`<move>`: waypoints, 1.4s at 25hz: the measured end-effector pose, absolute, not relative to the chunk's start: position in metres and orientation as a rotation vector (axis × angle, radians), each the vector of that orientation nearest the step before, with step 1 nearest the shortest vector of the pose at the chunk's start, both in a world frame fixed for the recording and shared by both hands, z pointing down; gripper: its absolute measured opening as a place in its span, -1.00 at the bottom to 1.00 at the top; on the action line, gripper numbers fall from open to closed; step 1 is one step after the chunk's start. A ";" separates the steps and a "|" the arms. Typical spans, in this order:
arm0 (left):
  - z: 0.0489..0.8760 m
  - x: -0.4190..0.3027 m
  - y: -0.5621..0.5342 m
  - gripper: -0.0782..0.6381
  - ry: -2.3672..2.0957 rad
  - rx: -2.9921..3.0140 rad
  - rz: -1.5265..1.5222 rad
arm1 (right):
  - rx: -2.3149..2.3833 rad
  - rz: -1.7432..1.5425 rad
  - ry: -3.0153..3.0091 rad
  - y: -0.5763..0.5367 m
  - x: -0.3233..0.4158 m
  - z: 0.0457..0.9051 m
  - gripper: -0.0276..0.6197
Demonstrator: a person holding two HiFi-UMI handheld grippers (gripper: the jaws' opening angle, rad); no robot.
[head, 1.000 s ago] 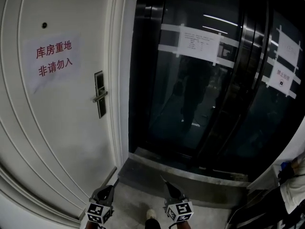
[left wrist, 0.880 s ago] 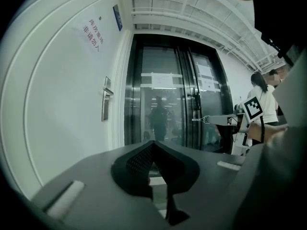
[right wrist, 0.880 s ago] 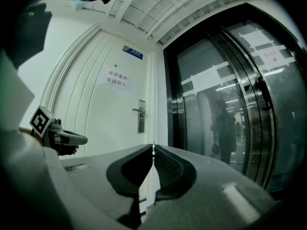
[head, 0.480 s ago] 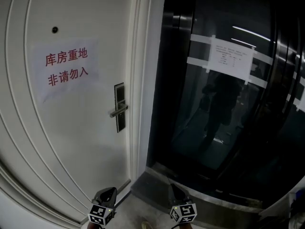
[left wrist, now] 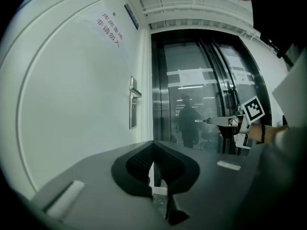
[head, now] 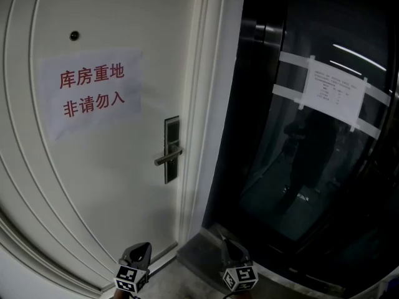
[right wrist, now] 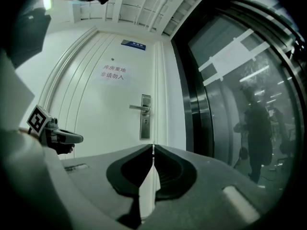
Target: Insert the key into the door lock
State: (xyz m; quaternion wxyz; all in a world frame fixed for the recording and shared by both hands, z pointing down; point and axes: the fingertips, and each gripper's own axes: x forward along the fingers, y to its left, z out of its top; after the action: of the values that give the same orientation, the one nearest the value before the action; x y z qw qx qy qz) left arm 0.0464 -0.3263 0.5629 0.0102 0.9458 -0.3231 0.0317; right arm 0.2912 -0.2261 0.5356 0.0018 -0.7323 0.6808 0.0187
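Observation:
A white door (head: 93,179) carries a dark lock plate (head: 171,149) with a silver lever handle (head: 168,159). In the right gripper view the lock plate (right wrist: 145,116) shows a small keyhole (right wrist: 144,124) under the handle. My left gripper (head: 143,249) is at the bottom of the head view, well short of the door, with its jaws together and nothing in them. My right gripper (head: 225,245) is beside it, level, shut on a thin metal key (left wrist: 201,121) that sticks out past its tips. Both point toward the door side.
A paper sign with red characters (head: 93,89) is taped to the door below a peephole (head: 74,35). To the right of the white frame (head: 209,104) stand dark glass doors (head: 293,185) with taped paper notices (head: 333,92). A raised sill (head: 206,249) runs along their foot.
The view has swung left and nearer: the door and its lock plate now sit further right and larger, and the glass doors have slid right. Both grippers keep their places at the bottom, still shut.

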 end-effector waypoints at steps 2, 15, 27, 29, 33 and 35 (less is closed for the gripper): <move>0.565 0.048 -0.332 -0.78 -1.041 2.936 0.097 | -2.270 0.076 2.167 -0.239 0.295 0.532 -0.88; 0.572 0.044 -0.362 -0.78 -1.247 2.858 0.104 | -2.125 0.478 2.393 -0.337 0.311 0.474 -0.88; 0.569 0.037 -0.368 -0.78 -1.387 2.802 0.116 | -1.953 1.058 2.550 -0.416 0.284 0.417 -0.88; 0.569 0.035 -0.368 -0.78 -1.413 2.790 0.116 | -1.939 1.122 2.573 -0.429 0.279 0.409 -0.88; 0.571 0.028 -0.369 -0.78 -1.468 2.757 0.114 | -1.930 1.189 2.646 -0.453 0.268 0.409 -0.88; 0.571 0.025 -0.369 -0.78 -1.492 2.743 0.114 | -1.909 1.257 2.668 -0.468 0.266 0.417 -0.88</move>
State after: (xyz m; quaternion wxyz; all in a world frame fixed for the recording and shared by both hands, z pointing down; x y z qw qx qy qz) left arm 0.0253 -0.3692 0.5712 0.0084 0.8779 -0.4774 0.0366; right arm 0.2661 -0.4684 0.4168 -0.1845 -0.5340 0.7464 0.3518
